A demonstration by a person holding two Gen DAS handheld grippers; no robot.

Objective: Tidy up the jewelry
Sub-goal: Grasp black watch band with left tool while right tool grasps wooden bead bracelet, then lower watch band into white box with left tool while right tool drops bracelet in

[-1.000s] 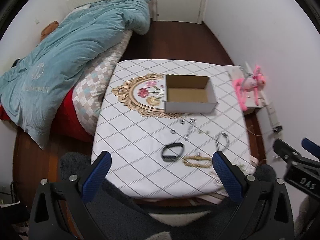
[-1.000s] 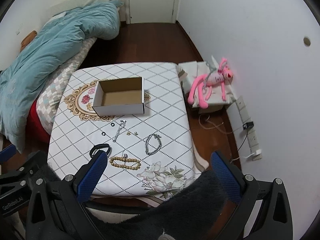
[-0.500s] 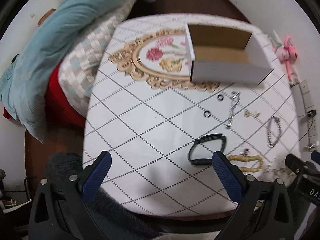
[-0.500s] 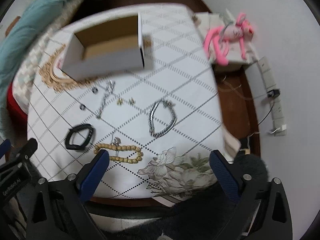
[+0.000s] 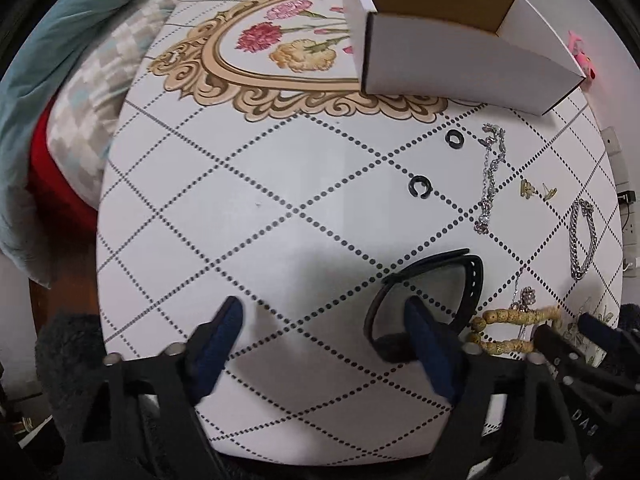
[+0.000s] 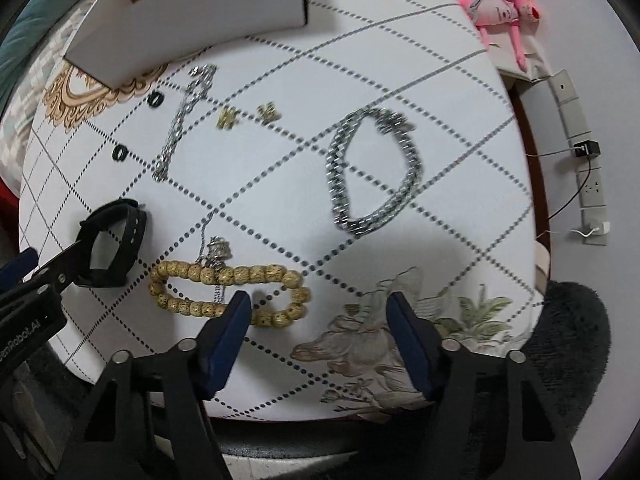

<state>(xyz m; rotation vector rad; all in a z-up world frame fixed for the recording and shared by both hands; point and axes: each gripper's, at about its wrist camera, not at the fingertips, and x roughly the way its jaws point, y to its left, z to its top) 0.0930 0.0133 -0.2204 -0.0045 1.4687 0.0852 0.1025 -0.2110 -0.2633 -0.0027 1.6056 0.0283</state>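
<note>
Behind the scattered jewelry [image 6: 376, 172], open cardboard box [image 5: 460, 40], interior unseen.

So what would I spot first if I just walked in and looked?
Probably the jewelry spread over the white patterned tablecloth: a chunky silver chain in the middle, wooden beads and a black band nearer the grippers. Behind them sits an open white box. A pink plush toy lies off the table by the wall.
</note>
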